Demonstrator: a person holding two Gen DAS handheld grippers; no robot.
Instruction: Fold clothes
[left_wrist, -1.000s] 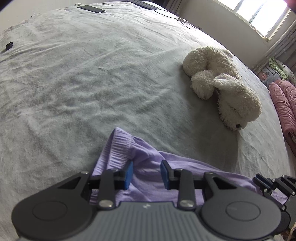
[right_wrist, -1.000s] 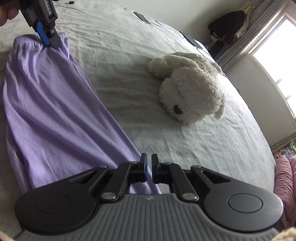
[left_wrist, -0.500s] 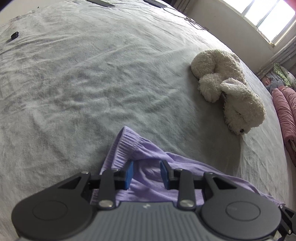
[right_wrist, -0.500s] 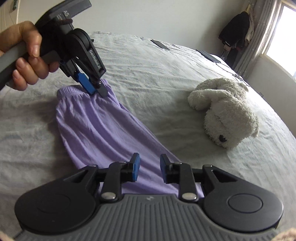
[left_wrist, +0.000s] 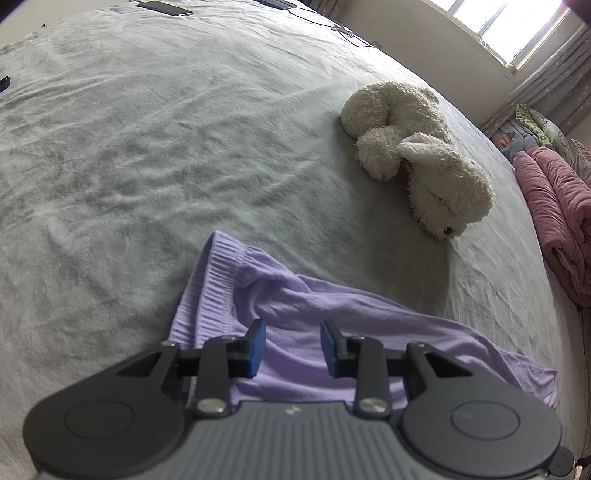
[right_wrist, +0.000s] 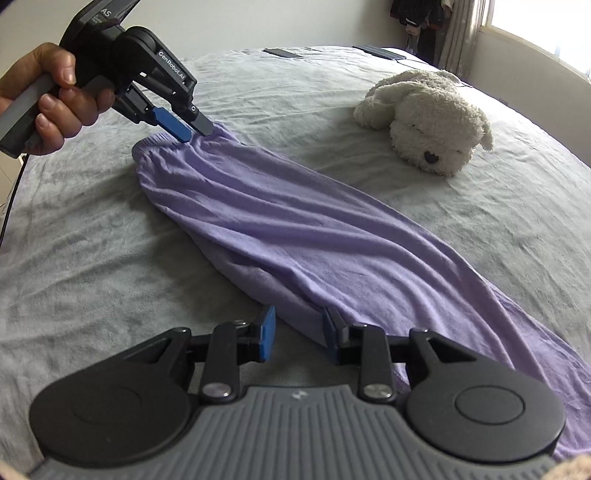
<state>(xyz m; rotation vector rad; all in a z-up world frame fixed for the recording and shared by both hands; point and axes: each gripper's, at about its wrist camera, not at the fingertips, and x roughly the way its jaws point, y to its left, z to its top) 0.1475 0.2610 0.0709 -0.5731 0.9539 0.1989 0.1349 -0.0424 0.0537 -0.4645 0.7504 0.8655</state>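
One long lilac knit garment (right_wrist: 280, 218) lies stretched across the grey bed cover (right_wrist: 92, 258), ribbed waistband at the far end; one white plush dog (right_wrist: 428, 122) rests well apart from it; two dark flat devices (right_wrist: 282, 52) lie at the far edge. The left gripper (right_wrist: 192, 129), in a hand (right_wrist: 55, 99), hangs released over the waistband corner. The right gripper (right_wrist: 299, 338) is opening, the near fabric edge loose between its pads. Much bare cover remains on both sides.

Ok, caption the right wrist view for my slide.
Right gripper opening beside purple pants on a grey bed; left gripper at the waistband.
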